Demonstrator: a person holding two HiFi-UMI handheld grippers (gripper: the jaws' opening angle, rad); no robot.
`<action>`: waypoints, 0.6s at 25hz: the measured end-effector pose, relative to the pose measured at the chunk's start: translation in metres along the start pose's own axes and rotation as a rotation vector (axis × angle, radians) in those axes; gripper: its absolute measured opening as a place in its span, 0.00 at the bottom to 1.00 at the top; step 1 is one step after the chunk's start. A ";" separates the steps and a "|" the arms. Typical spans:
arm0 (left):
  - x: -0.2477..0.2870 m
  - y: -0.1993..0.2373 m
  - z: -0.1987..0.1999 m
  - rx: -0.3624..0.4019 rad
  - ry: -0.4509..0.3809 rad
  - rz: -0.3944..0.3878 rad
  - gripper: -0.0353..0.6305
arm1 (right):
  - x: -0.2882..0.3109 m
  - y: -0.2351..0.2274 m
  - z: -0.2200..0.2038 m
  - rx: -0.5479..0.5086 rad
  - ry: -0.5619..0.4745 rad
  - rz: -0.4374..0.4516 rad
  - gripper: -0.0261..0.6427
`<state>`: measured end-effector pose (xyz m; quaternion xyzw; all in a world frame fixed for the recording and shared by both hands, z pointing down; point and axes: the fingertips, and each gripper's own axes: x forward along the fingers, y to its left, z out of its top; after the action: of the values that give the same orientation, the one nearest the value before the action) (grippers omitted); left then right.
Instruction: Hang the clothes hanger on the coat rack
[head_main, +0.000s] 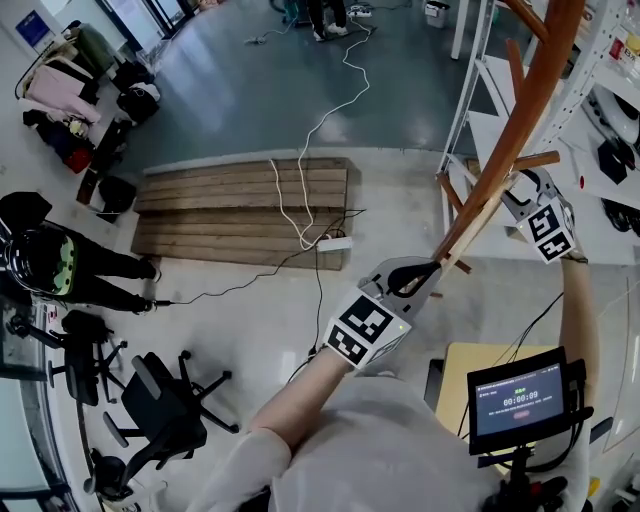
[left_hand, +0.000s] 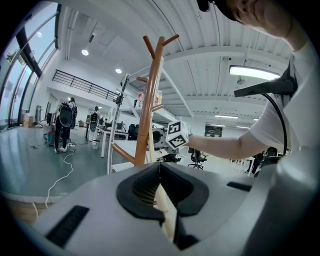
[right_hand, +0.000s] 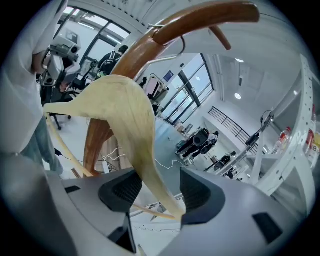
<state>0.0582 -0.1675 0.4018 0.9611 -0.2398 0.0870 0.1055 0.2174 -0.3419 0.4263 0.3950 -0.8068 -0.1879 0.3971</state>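
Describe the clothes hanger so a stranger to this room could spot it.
Find the tall reddish-brown coat rack at the head view's right. Beside its pole, the clothes hanger is a curved bar with one end clamped in the left gripper. It is far paler than the rack's wood.

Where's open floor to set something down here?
Pale floor between the wooden pallet and the office chairs is bare. The grey floor beyond the pallet is open too, bar a white cable. Crowded around the coat rack: hanger, white shelving.
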 end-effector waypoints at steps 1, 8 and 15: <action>0.001 0.000 -0.001 -0.001 0.001 -0.001 0.06 | -0.002 0.001 -0.001 -0.008 -0.002 0.001 0.36; 0.006 -0.004 -0.005 0.003 0.005 -0.014 0.06 | -0.017 0.016 -0.008 -0.016 -0.031 0.095 0.36; 0.011 -0.004 -0.011 0.001 0.003 -0.028 0.06 | -0.032 0.019 -0.007 -0.006 -0.050 0.051 0.36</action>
<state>0.0680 -0.1662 0.4136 0.9643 -0.2261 0.0873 0.1064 0.2254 -0.3053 0.4268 0.3685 -0.8256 -0.1897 0.3827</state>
